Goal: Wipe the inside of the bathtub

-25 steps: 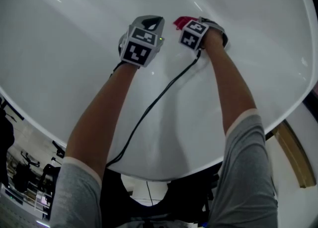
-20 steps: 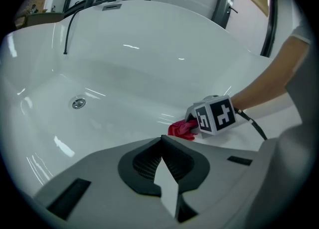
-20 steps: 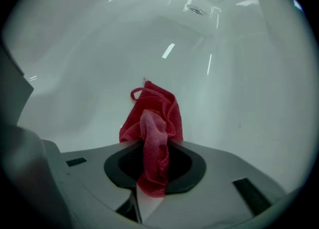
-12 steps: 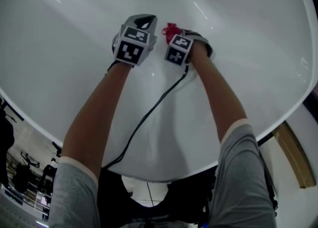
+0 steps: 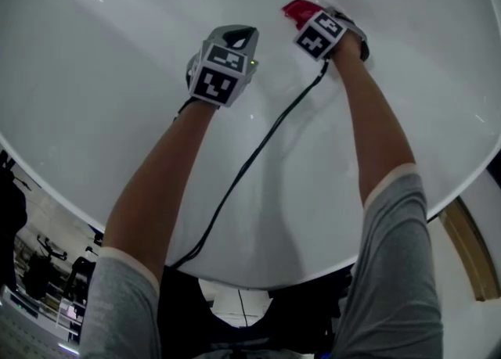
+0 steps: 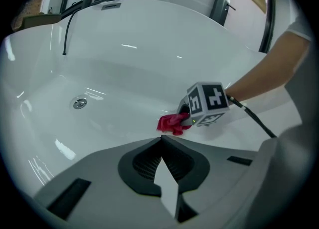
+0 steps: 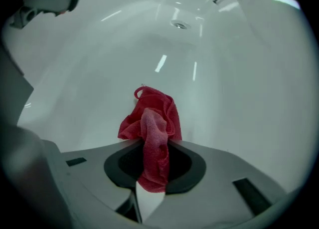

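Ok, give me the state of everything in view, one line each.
Left gripper: shut, empty.
Right gripper: shut on cloth.
Cloth: bunched, pinched between the right jaws.
Tub: no standing water.
Drain: uncovered.

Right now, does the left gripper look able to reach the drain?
Probably yes: only bare tub surface lies between the left gripper and the drain; the cloth sits aside.
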{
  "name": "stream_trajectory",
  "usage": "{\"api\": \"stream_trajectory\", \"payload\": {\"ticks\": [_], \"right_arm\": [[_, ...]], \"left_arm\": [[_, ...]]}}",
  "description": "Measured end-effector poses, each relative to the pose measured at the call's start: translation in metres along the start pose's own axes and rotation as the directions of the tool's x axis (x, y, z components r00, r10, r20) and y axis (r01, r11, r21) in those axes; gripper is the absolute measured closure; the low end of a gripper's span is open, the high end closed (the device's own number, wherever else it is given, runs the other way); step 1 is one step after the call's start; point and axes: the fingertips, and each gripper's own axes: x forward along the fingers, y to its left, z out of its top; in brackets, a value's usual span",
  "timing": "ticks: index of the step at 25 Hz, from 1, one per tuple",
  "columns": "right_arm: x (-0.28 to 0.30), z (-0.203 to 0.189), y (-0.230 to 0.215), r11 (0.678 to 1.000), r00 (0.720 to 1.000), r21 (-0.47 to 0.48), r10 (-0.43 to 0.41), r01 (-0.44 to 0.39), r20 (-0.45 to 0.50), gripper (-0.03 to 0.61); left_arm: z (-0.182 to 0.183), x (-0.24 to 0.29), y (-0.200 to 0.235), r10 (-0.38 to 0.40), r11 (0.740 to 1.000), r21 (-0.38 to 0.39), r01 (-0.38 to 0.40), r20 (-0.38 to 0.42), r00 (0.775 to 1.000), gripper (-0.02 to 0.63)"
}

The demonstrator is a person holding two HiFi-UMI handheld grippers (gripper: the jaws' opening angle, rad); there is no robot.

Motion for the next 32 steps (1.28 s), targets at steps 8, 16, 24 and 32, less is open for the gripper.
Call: {"api": "stream_trajectory", "payload": {"ticks": [8,16,24,32], "right_arm": [[-0.008,0.01,0.105,0.98,0.985,-0.1,0.173,-0.171,0.012,0.492],[-0.014,-0.002,0.125,0.942,0.976,-0.259,0.217,-0.214,-0.018,0.491],[-0.001,-0.054,0.008,1.0,0.989,-0.001,0.019,-0.02,-0.144,0.492],[-0.02,-0.039,0.129,0.906,0.942,-0.296,0.236,-0.302,-0.238,0.492]], "left_arm": [[-0.005,-0.002,0.002,0.001,1.0,-0.027,-0.001,0.001,1.0,0.611],[0.004,0.001,-0.002,-0.011,1.0,-0.025,0.011,0.01,1.0,0.611],[0.005,0.007,-0.019,-0.036,0.998,-0.041,0.037,0.024,0.999,0.611],[-0.004,0.009,-0.028,-0.035,0.998,-0.059,0.036,0.019,0.999,0.611]]}}
